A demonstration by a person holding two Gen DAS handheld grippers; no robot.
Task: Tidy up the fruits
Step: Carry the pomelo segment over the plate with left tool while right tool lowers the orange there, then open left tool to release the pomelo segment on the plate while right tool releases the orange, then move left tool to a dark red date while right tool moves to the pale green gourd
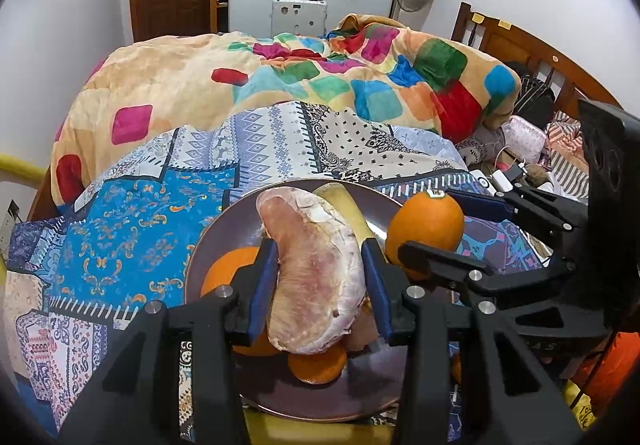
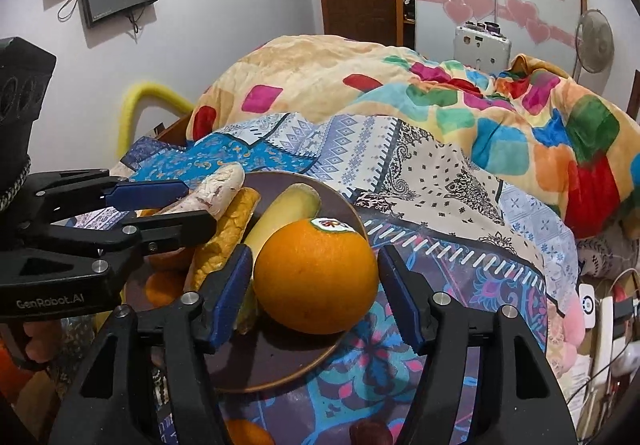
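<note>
Left gripper (image 1: 320,277) clamps the pale pink, membrane-skinned pomelo wedge (image 1: 316,269) above the round brown plate (image 1: 224,241); right gripper (image 2: 316,289) stands released around the dimpled round orange (image 2: 316,277) at the plate's right edge

Orange fruit (image 2: 316,277), brown plate (image 2: 280,361), blue-padded black tongs (image 2: 314,295).

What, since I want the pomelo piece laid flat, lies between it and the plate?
Small oranges lie on the plate right beneath the pomelo piece that the left tool grips, so it would land on them; bare plate shows nearer the camera.
</note>
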